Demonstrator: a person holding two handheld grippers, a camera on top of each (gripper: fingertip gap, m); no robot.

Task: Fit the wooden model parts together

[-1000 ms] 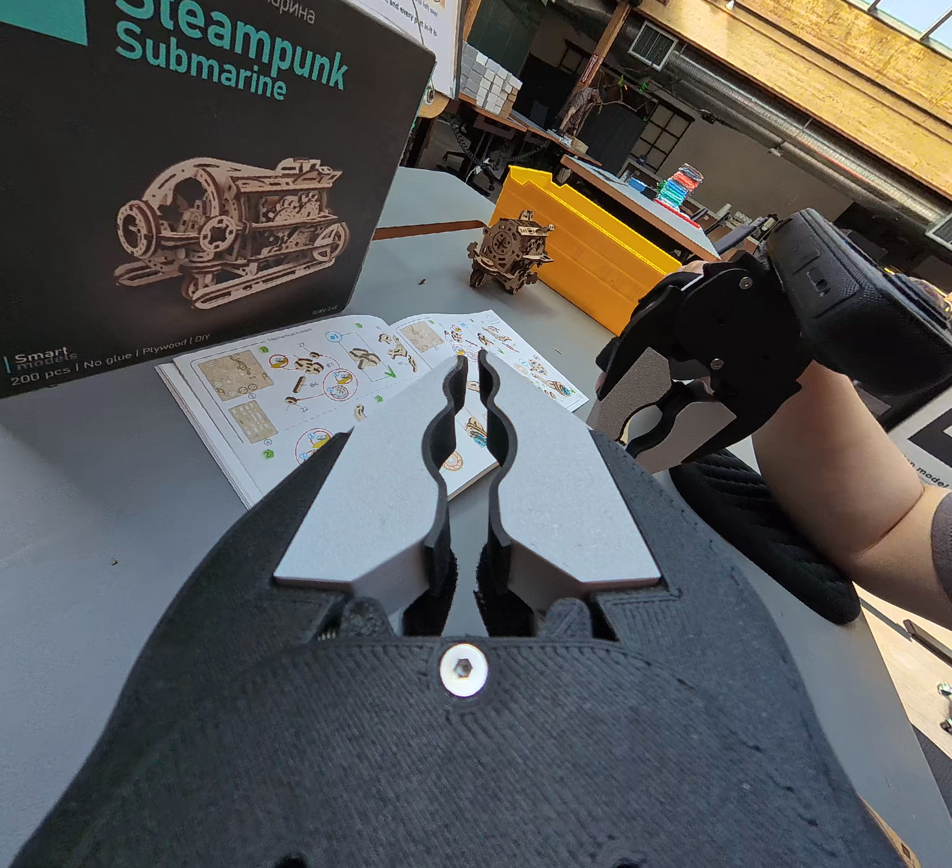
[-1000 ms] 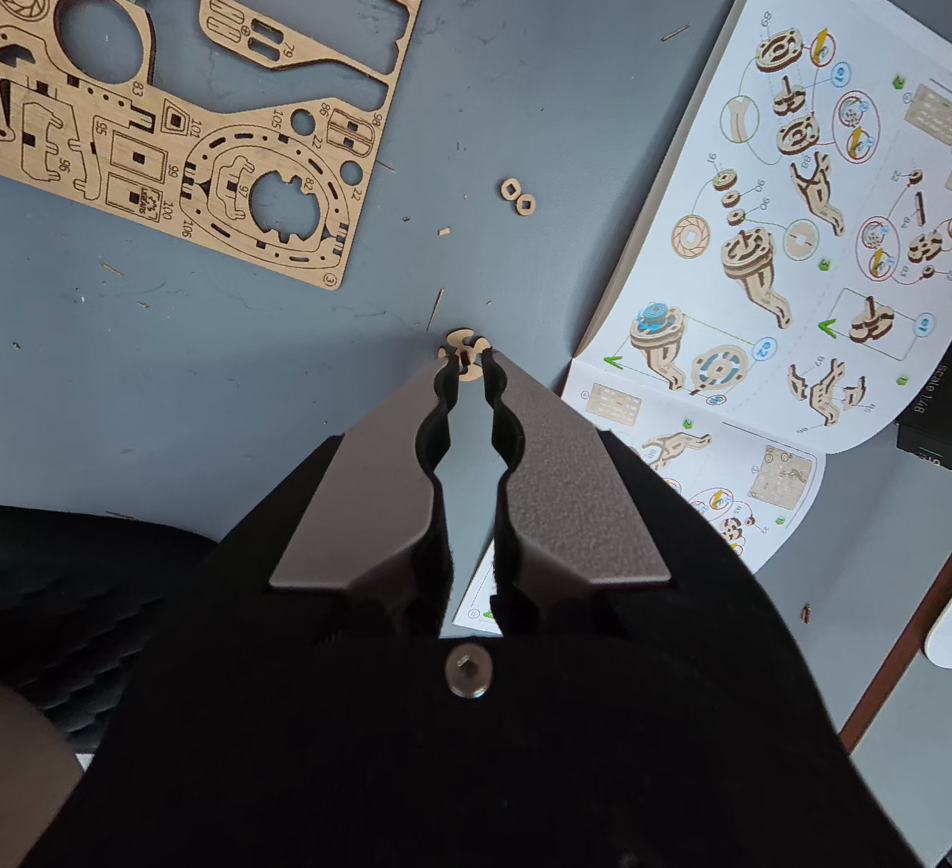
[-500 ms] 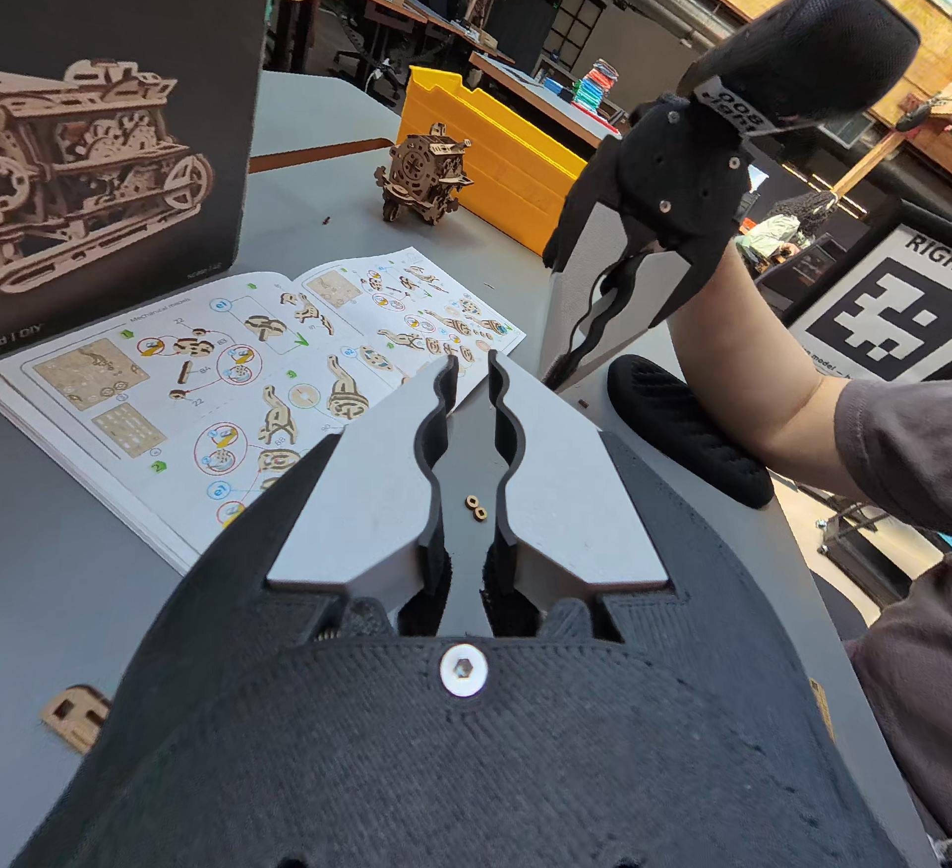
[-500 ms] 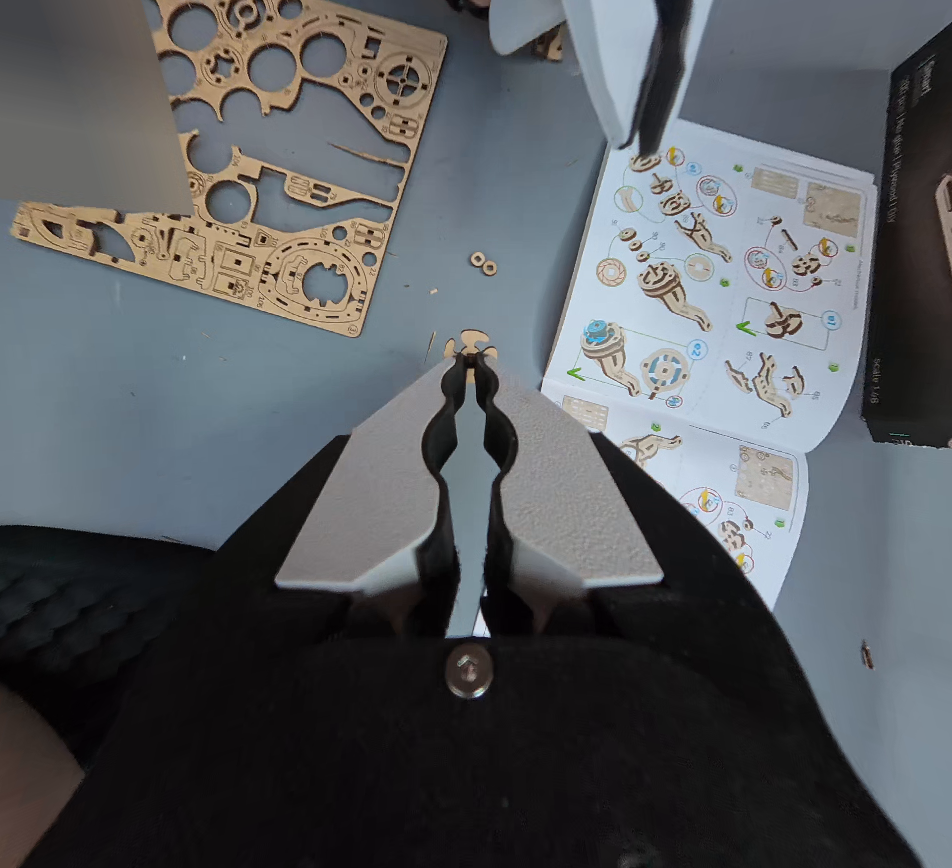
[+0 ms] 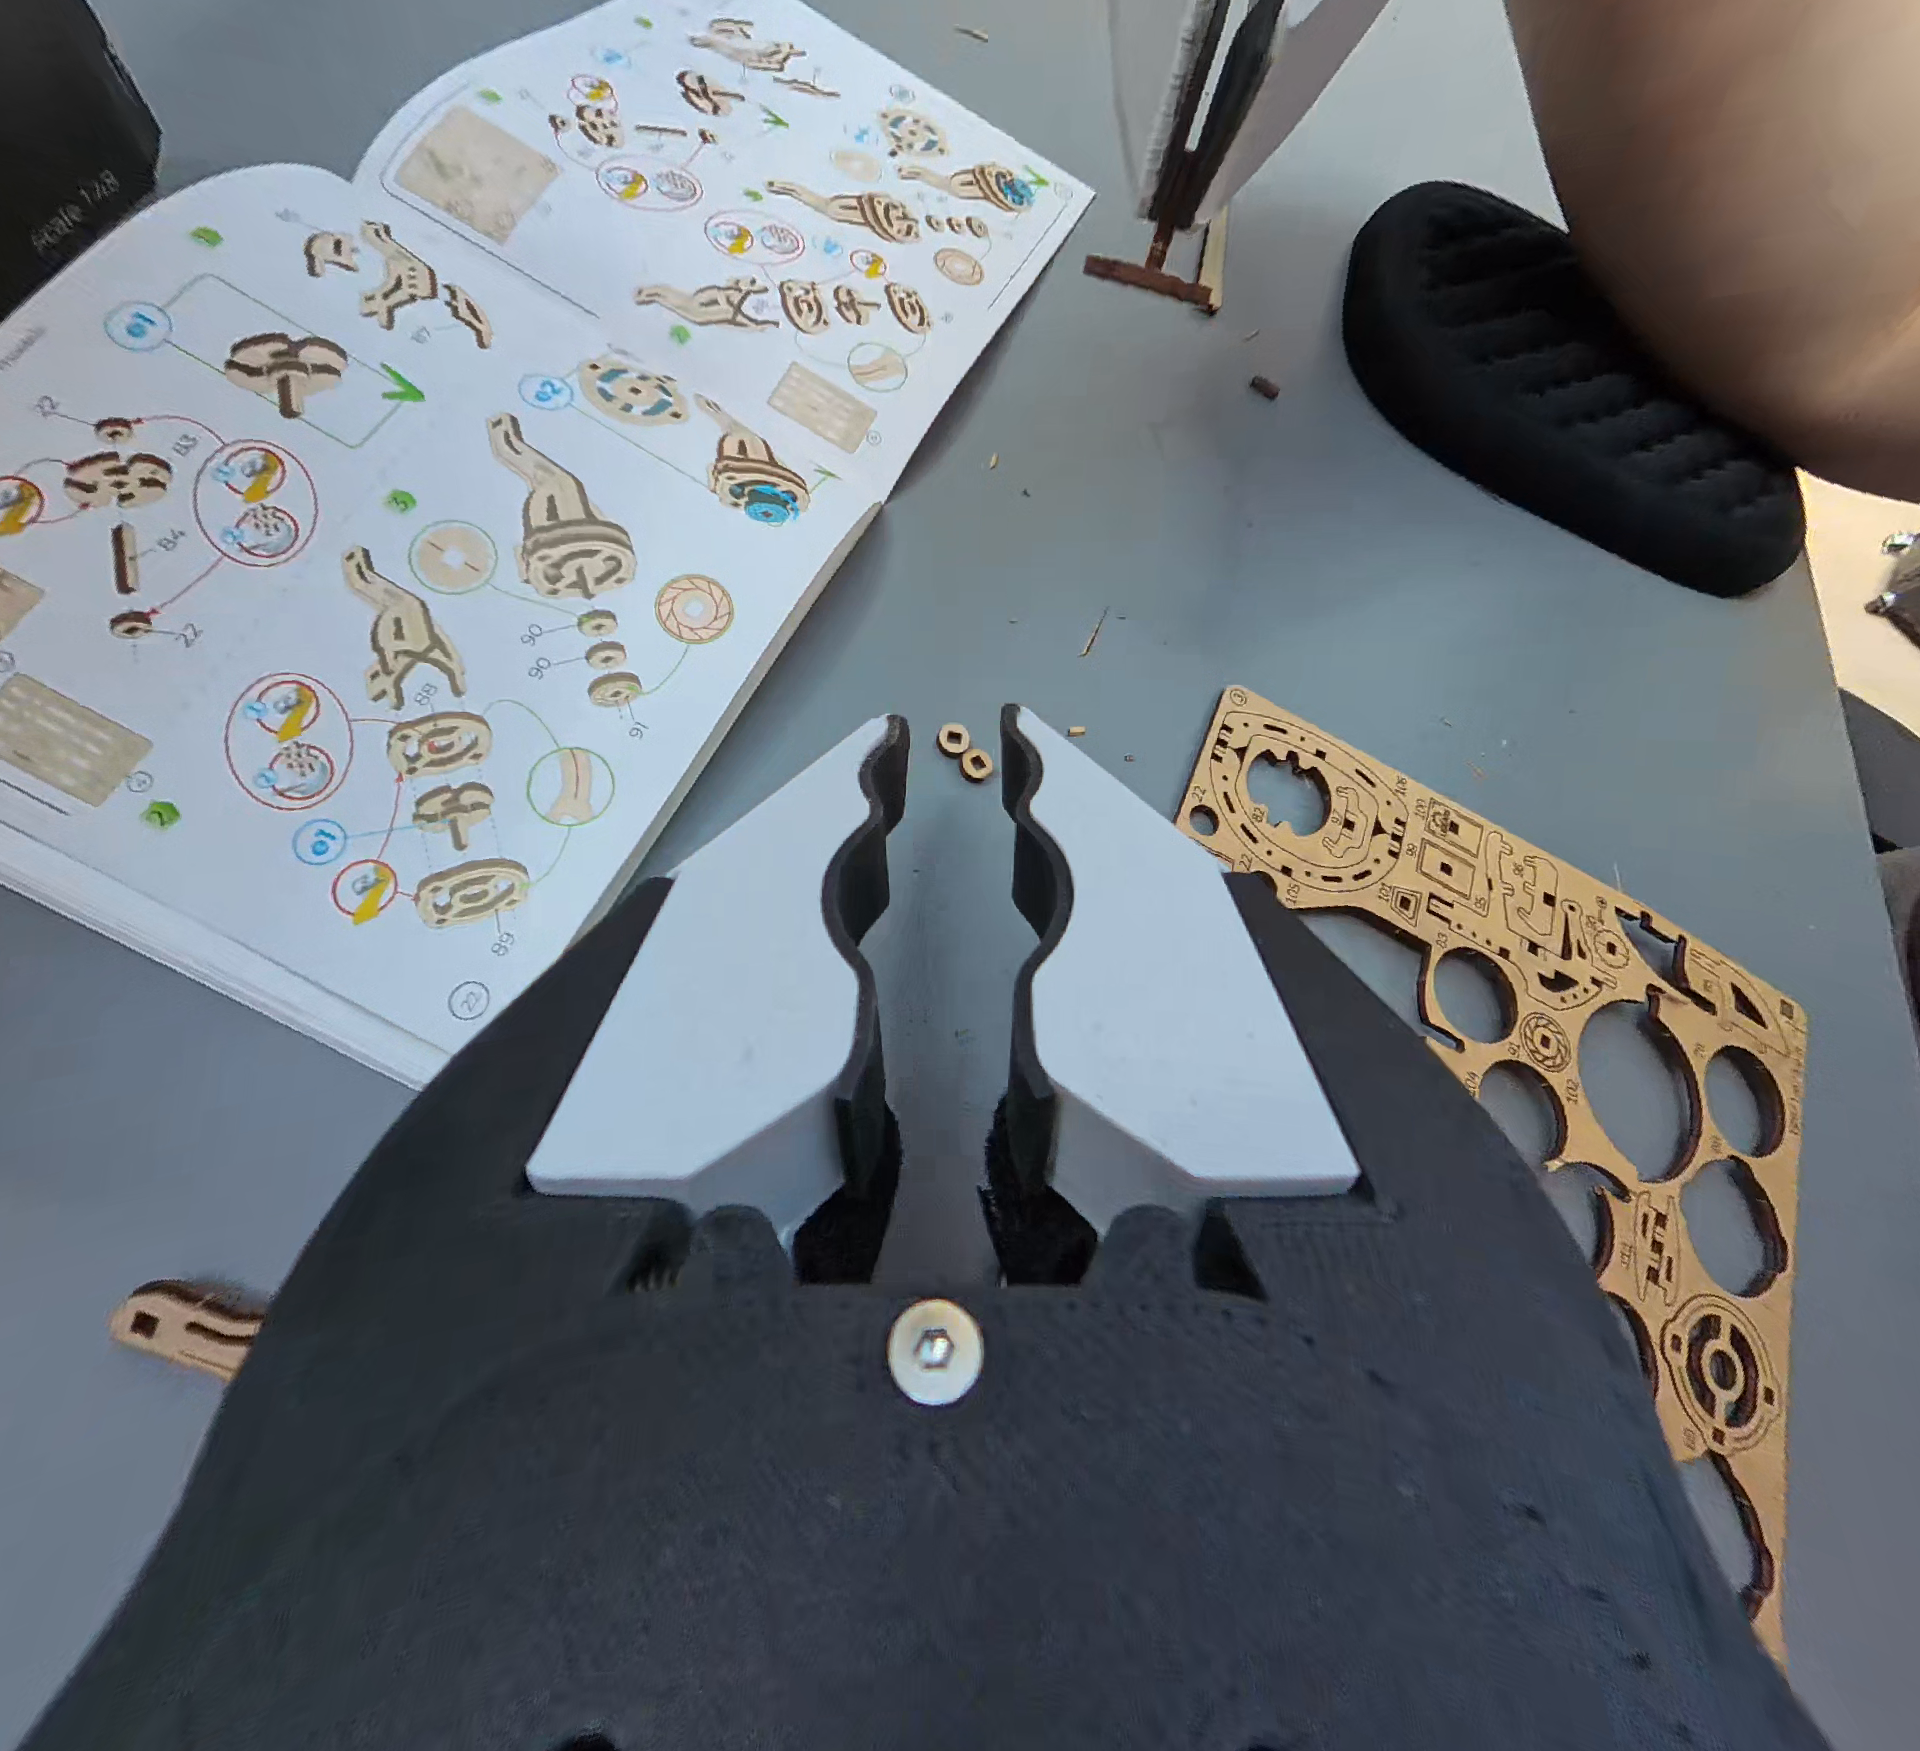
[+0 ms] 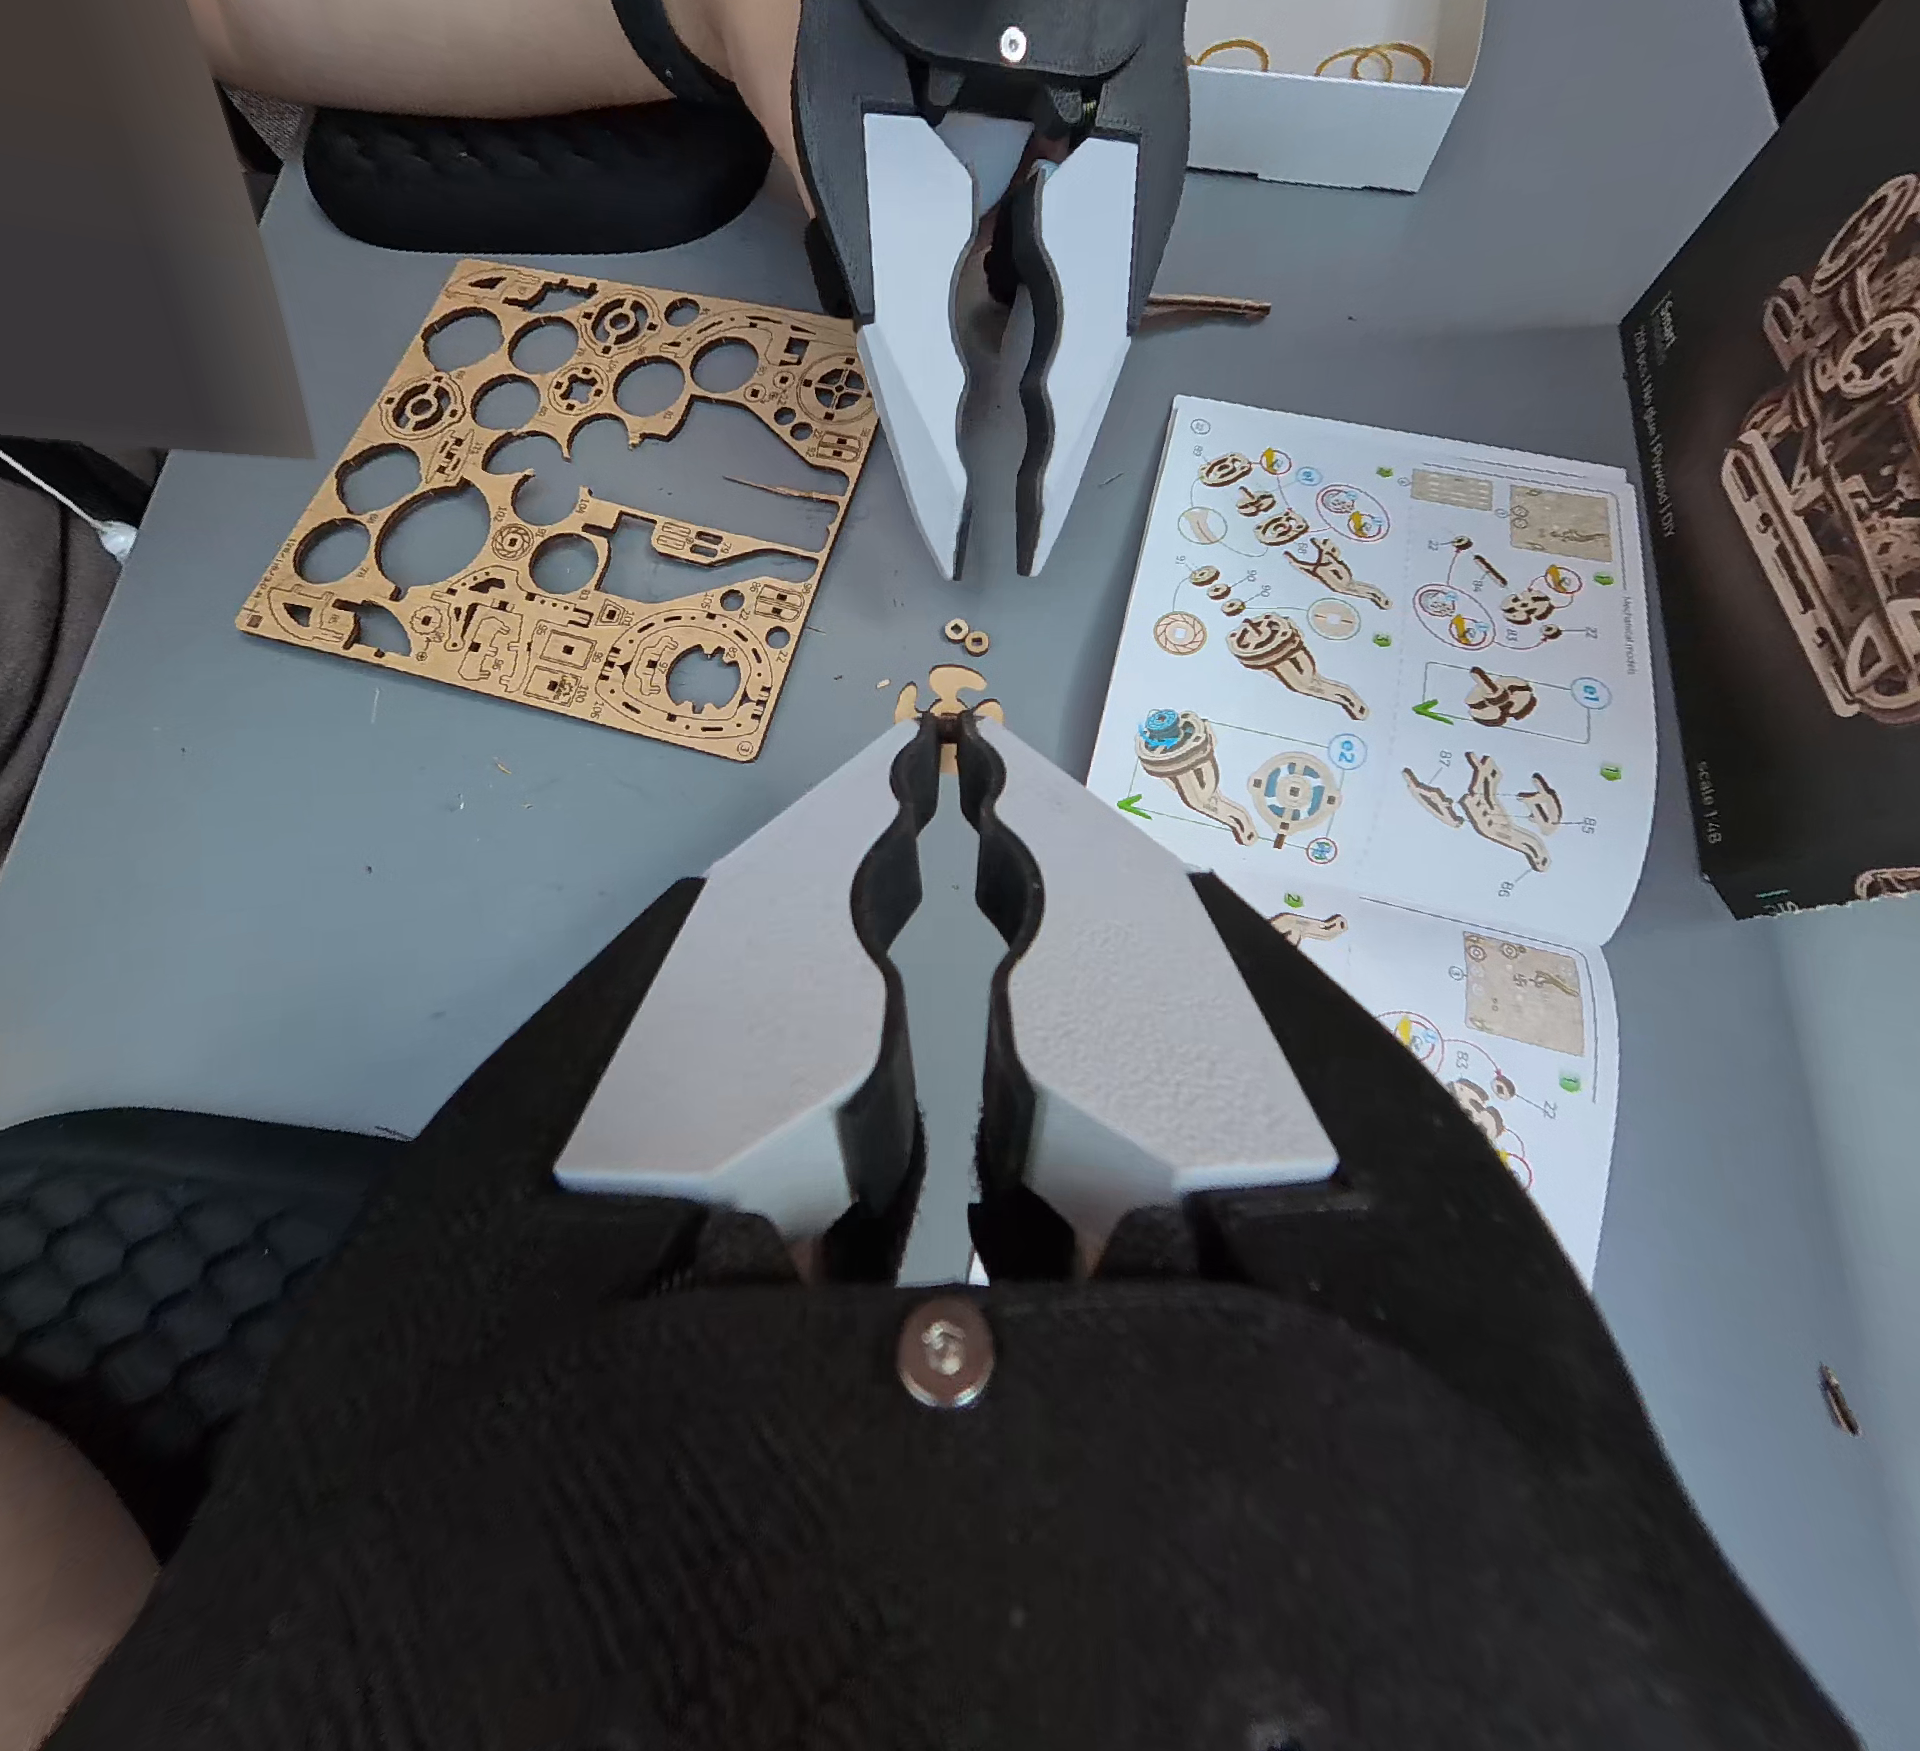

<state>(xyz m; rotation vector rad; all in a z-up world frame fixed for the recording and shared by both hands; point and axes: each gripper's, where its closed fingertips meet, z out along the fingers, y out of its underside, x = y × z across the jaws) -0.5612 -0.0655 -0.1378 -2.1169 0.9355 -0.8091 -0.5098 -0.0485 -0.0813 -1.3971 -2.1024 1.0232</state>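
My right gripper (image 6: 940, 737) is shut on a small clover-shaped wooden disc (image 6: 943, 691) and holds it just above the grey table. In the left wrist view this gripper (image 5: 1179, 218) points down with the disc (image 5: 1148, 275) edge-on at its tips. My left gripper (image 5: 953, 725) is open and empty, its tips on either side of two tiny wooden washers (image 5: 966, 754) on the table. The right wrist view shows the left gripper (image 6: 987, 571) just beyond the washers (image 6: 966, 636).
A punched plywood sheet (image 6: 551, 517) lies beside the left gripper and shows in the left wrist view (image 5: 1507, 974). An open instruction booklet (image 5: 468, 475) and the dark kit box (image 6: 1818, 506) lie on the other side. There are black wrist rests (image 5: 1558, 392), a white box of rubber bands (image 6: 1320, 132) and a loose wooden piece (image 5: 177, 1327). The tips of one gripper are about 9 cm away from the tips of the other.
My left gripper has tipped down from facing across the room to pointing at the table over the washers, jaws slightly wider. My right gripper has shut on the wooden disc and lifted back.
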